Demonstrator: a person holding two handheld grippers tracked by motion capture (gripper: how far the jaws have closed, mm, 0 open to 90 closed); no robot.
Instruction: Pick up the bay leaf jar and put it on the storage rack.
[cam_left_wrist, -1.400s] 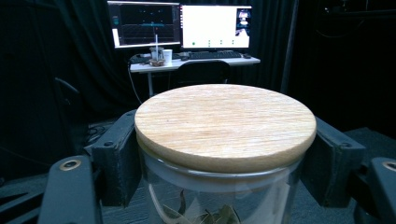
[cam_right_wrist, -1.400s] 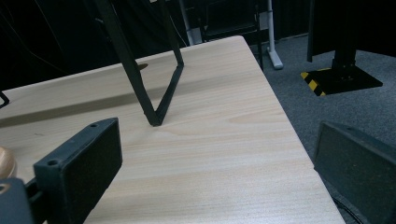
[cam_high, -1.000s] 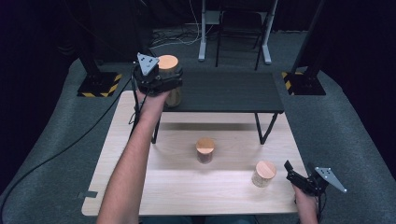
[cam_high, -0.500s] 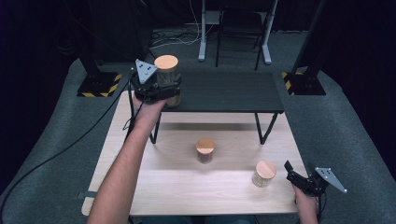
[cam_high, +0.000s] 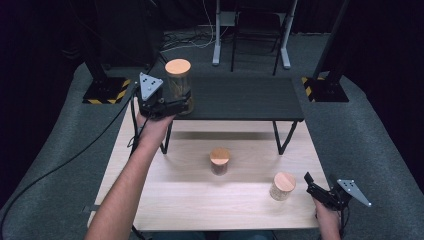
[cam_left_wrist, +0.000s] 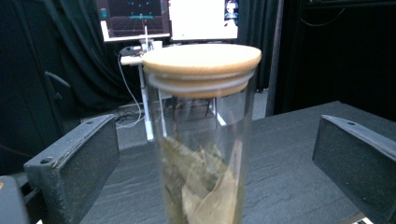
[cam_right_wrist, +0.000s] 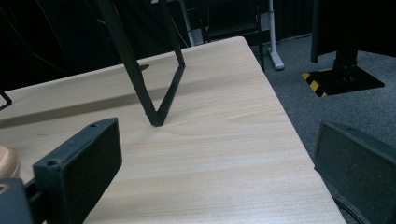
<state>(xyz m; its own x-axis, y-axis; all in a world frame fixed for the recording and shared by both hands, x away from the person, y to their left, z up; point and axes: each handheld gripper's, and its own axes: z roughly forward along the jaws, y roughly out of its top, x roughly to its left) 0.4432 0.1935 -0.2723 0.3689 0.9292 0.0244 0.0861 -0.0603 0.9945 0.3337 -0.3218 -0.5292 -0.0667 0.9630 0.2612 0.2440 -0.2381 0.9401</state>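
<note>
So the left gripper (cam_high: 181, 102) is up in the upper left of the high view, at the left end of the black shelf (cam_high: 240, 100) that stands on the wooden table (cam_high: 200, 200). Its jaws sit wide apart on either side of a tall glass jar (cam_high: 178, 85), and from the left gripper view there's a clear gap between each black jaw and the glass, so it's open around the jar, not squeezing it. The jar stands upright on the shelf, right at its left edge, with a round wooden lid (cam_left_wrist: 201, 59) on top and what looks like dried leaves (cam_left_wrist: 201, 186) down inside.

The right gripper (cam_high: 320, 187) is way off in the lower right of the high view, at the near right corner of the table, well apart from the tall jar. Its jaws are spread open too, with nothing between them; in the right gripper view there's just bare wood between them and one leg of the shelf (cam_right_wrist: 159, 93) farther off.

Two more jars are on the table itself: a small jar (cam_high: 220, 161) with a wooden lid around the middle, and a pale jar (cam_high: 283, 186) lower right, just beside the right gripper but not touching it as far as I can see.
</note>
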